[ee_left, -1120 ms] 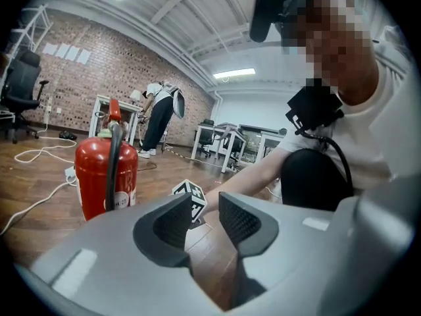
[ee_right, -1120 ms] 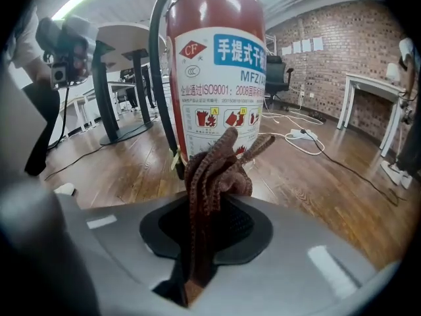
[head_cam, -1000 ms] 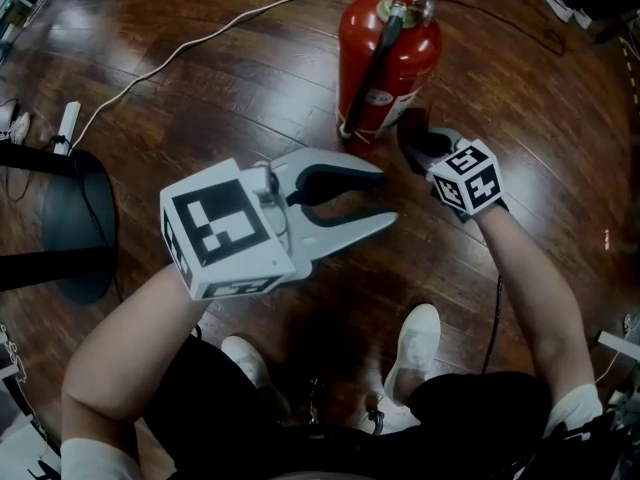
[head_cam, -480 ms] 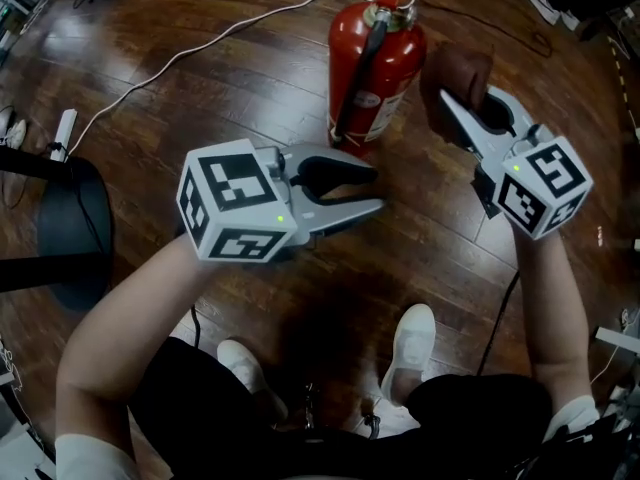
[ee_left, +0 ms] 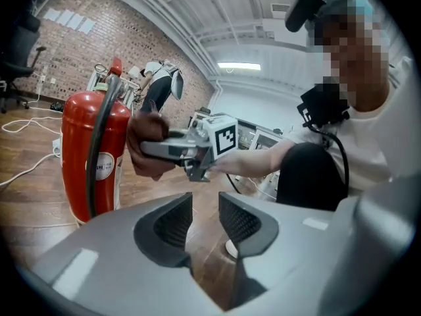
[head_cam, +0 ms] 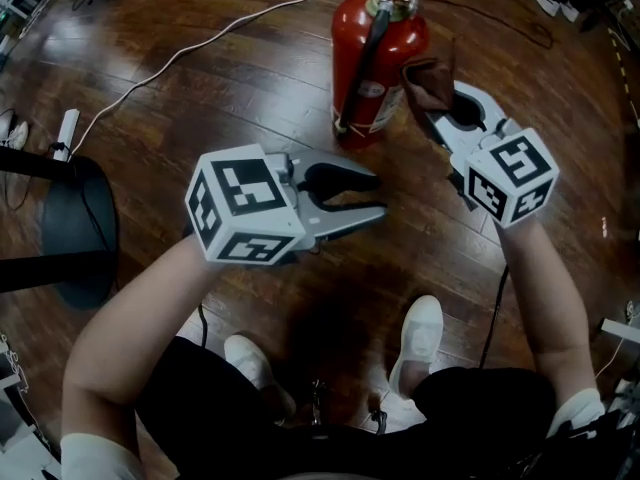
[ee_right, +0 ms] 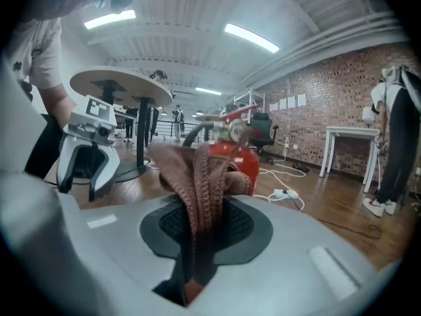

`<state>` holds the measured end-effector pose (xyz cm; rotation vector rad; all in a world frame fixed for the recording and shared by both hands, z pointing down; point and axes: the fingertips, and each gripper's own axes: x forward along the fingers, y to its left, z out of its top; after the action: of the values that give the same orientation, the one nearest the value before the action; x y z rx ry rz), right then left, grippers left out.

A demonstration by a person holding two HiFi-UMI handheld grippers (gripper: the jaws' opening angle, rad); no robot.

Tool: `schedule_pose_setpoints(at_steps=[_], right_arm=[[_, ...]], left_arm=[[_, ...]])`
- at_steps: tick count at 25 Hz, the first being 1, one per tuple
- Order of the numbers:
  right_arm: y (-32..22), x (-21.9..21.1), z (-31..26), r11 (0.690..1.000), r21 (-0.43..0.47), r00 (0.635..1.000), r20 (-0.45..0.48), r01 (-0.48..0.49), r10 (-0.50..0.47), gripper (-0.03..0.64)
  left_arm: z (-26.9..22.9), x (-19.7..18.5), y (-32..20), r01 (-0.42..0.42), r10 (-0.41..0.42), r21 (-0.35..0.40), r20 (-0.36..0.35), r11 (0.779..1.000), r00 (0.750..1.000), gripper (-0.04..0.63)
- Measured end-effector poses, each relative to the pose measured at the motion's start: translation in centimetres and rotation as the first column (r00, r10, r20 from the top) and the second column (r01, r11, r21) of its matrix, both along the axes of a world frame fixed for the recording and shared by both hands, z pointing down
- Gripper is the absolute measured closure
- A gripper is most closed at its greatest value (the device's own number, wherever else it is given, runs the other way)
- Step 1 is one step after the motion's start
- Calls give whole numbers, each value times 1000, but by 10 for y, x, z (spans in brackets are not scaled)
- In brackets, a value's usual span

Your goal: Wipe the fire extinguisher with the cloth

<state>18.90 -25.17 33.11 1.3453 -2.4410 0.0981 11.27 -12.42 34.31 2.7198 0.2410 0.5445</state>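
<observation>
- Right gripper (head_cam: 437, 103) clamps a bunched brown knitted cloth (head_cam: 425, 73) beside the upper side of the fire extinguisher (head_cam: 375, 58); whether they touch cannot be told.
- Left gripper (head_cam: 372, 196) hangs nearer the person, jaws slightly apart, nothing between them.
- The extinguisher stands upright on the dark wooden floor (head_cam: 200, 88): glossy red body, black hose down its front.
- Its white label's print is too small to read.

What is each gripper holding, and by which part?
The right gripper is shut on the brown knitted cloth, pinched at a bunched fold, the rest spilling past the jaws. The left gripper is open, holding nothing.
</observation>
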Motion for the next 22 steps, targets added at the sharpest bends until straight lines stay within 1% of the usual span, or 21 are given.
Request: schedule_pose_setpoints(at_steps=[4,8,11,15,17,19,20,22], right_arm=[[4,1,69,993,-122,1000,-20,-12,10,550],[7,-2,124,974,-225,999,-49,-12,1,551],[10,-8,161,952,-307,997,-73,-3,-20,551],[17,-15,209,911,-412,992,-108,12,-62,551],[20,-15,218,900,-435,992,-108,10,-63,551],[24,-14,215,902,-432,993,-102,10,-60,551],[27,-14,208,907,-421,994,-96,14,-60,551],[33,-15,183,927,-375,995,-76,29,-62,551]], left_arm=[[1,-3,2,-2,2,-5,2,1000,1000,476],[2,-4,5,-11,11,-7,1,1000,1000,476],[2,-4,7,-17,17,-5,2,1000,1000,476],[3,-6,6,-13,13,-6,2,1000,1000,476],[3,-8,5,-11,11,-10,1,1000,1000,476],[3,-10,5,-10,10,-12,1,1000,1000,476],[3,-11,6,-11,11,-11,1,1000,1000,476],[2,-12,6,-13,13,-7,0,1000,1000,476]])
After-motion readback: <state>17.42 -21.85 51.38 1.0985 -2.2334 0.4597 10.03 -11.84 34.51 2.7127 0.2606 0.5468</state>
